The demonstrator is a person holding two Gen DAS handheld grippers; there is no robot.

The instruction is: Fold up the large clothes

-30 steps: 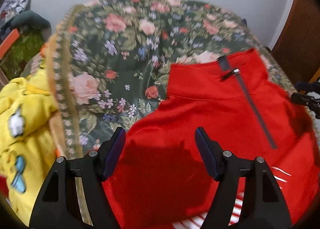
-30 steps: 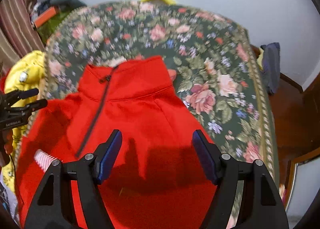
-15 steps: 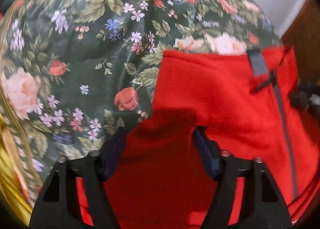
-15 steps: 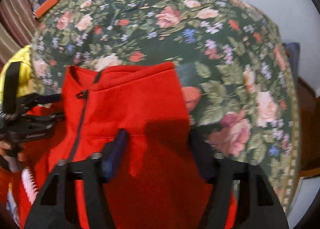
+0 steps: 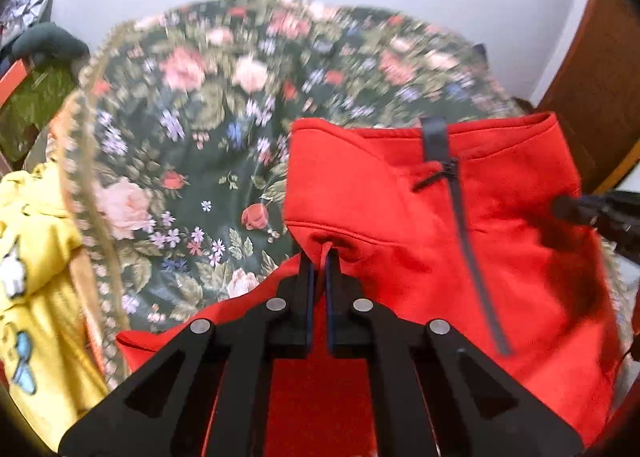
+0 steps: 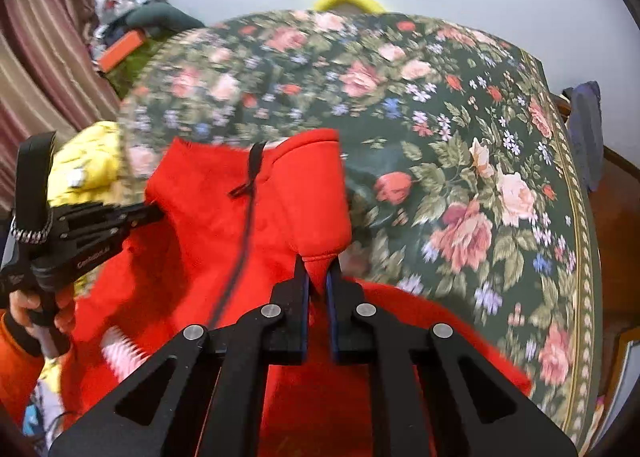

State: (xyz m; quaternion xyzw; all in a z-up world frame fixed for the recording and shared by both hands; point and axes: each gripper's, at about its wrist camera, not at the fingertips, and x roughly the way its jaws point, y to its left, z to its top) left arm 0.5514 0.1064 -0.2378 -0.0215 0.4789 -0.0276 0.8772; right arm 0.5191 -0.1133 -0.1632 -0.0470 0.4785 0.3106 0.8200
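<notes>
A red zip-neck sweatshirt (image 5: 420, 225) with a grey zipper lies on a floral bedspread (image 5: 192, 145). My left gripper (image 5: 319, 257) is shut on a pinch of its red fabric at the left shoulder, just below the collar seam. My right gripper (image 6: 317, 267) is shut on the sweatshirt (image 6: 248, 217) at the right shoulder by the collar. The collar is lifted off the bedspread (image 6: 460, 137). The left gripper also shows at the left of the right wrist view (image 6: 156, 213), and the right gripper at the right edge of the left wrist view (image 5: 560, 207).
A yellow garment (image 5: 36, 265) lies at the left edge of the bed. A cluttered shelf with an orange object (image 6: 120, 49) stands at the back left. A wooden door (image 5: 592, 89) and floor are to the right. A dark cloth (image 6: 584, 129) hangs at the far right.
Both grippers went down onto the sweatshirt's shoulders, closed on the fabric and lifted it, so the collar now stands up off the bedspread.
</notes>
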